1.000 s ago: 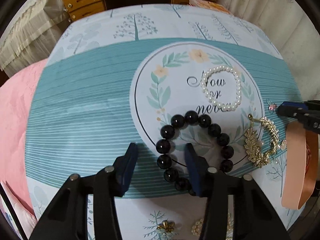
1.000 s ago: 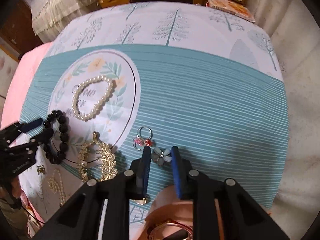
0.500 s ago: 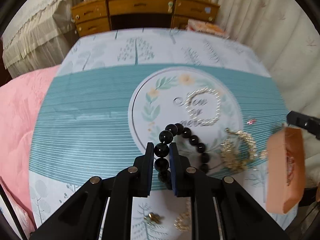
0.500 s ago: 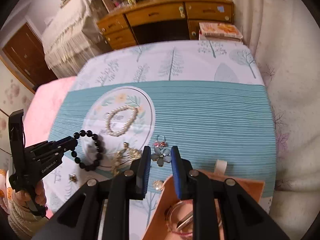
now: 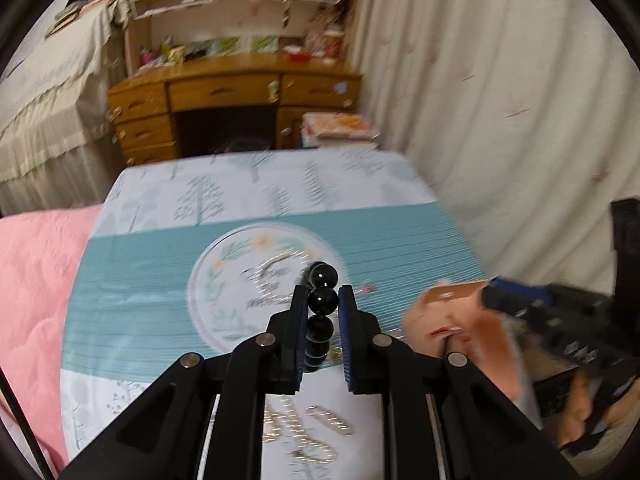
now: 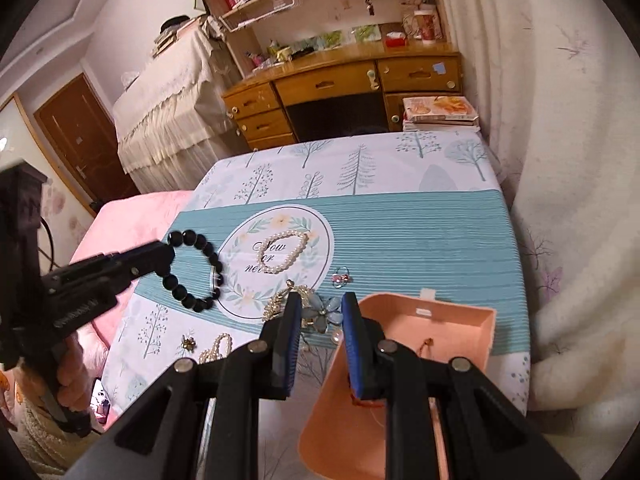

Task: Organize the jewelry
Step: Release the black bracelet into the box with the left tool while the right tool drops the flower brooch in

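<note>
My left gripper (image 5: pixel 323 300) is shut on a black bead bracelet (image 5: pixel 322 301) and holds it in the air above the table; the right wrist view shows the bracelet (image 6: pixel 198 270) hanging from the left gripper (image 6: pixel 168 254). My right gripper (image 6: pixel 321 308) is shut on a blue flower brooch (image 6: pixel 320 312), lifted above the table next to the open pink jewelry box (image 6: pixel 472 322). The box also shows blurred in the left wrist view (image 5: pixel 452 304). A white pearl bracelet (image 6: pixel 285 251) lies on the round printed emblem.
On the cloth-covered table (image 6: pixel 420 232) lie a gold leaf brooch (image 6: pixel 280 300), a pink ring (image 6: pixel 341 278), a pearl piece (image 6: pixel 216 348) and a small gold earring (image 6: pixel 188 343). A pink quilt (image 5: pixel 28 280) is at the left, a curtain (image 6: pixel 560 160) at the right, a wooden desk (image 6: pixel 340 80) behind.
My left gripper closed on the black bracelet and lifted it off the table. My right gripper rose with the blue flower brooch in it, and the pink box now lies open under it.
</note>
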